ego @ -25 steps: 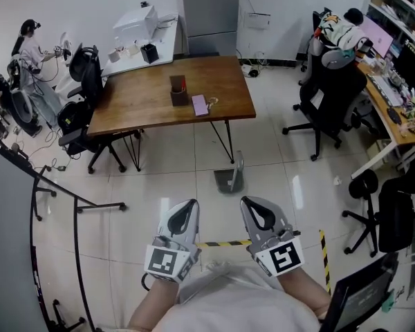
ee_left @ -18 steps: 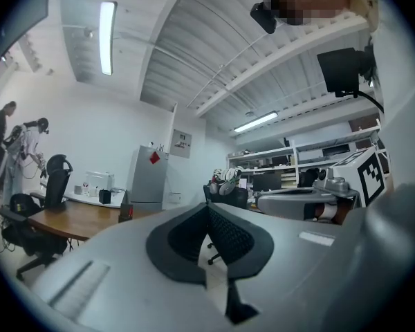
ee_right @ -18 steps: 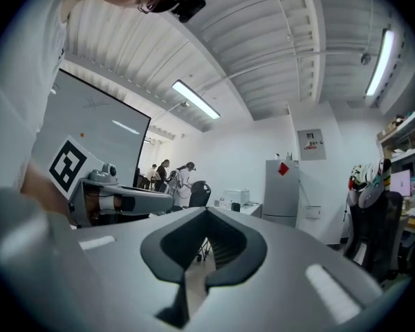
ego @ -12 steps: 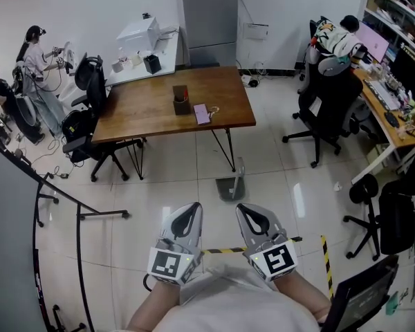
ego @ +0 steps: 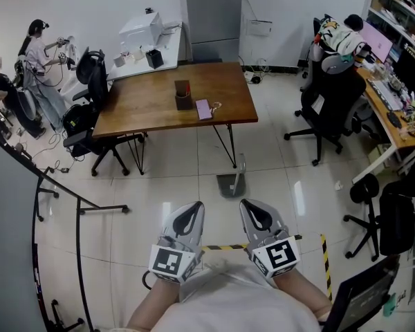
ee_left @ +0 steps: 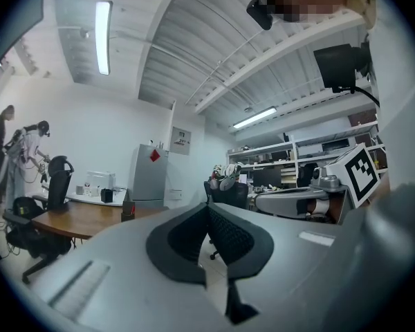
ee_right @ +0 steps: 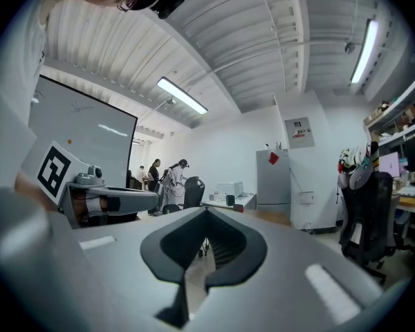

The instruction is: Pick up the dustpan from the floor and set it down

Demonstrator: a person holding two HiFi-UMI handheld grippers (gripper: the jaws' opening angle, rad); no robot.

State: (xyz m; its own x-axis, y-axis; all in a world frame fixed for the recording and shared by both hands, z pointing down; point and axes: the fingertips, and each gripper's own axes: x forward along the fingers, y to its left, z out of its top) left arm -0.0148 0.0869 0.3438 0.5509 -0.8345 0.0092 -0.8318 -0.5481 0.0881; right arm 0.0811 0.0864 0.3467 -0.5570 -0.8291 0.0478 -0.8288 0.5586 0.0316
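The grey dustpan [ego: 231, 182] stands on the tiled floor by the near right leg of the wooden table [ego: 145, 102], its handle pointing up. Both grippers are held level in front of the person, side by side and well short of the dustpan. My left gripper [ego: 191, 210] is shut with nothing in it, its tips meeting in the left gripper view [ee_left: 207, 206]. My right gripper [ego: 254, 208] is also shut and empty [ee_right: 207, 210]. Neither gripper view shows the dustpan; the jaws hide the floor ahead.
A black office chair [ego: 325, 95] and a stool [ego: 363, 189] stand to the right near a cluttered desk [ego: 394, 109]. A black metal rack [ego: 76, 206] lies along the left. Yellow-black tape [ego: 225, 246] crosses the floor under the grippers. People [ego: 38, 54] stand at the far left.
Both grippers stay shut and almost where they were. Only the head view has shifted slightly; the dustpan has not moved.
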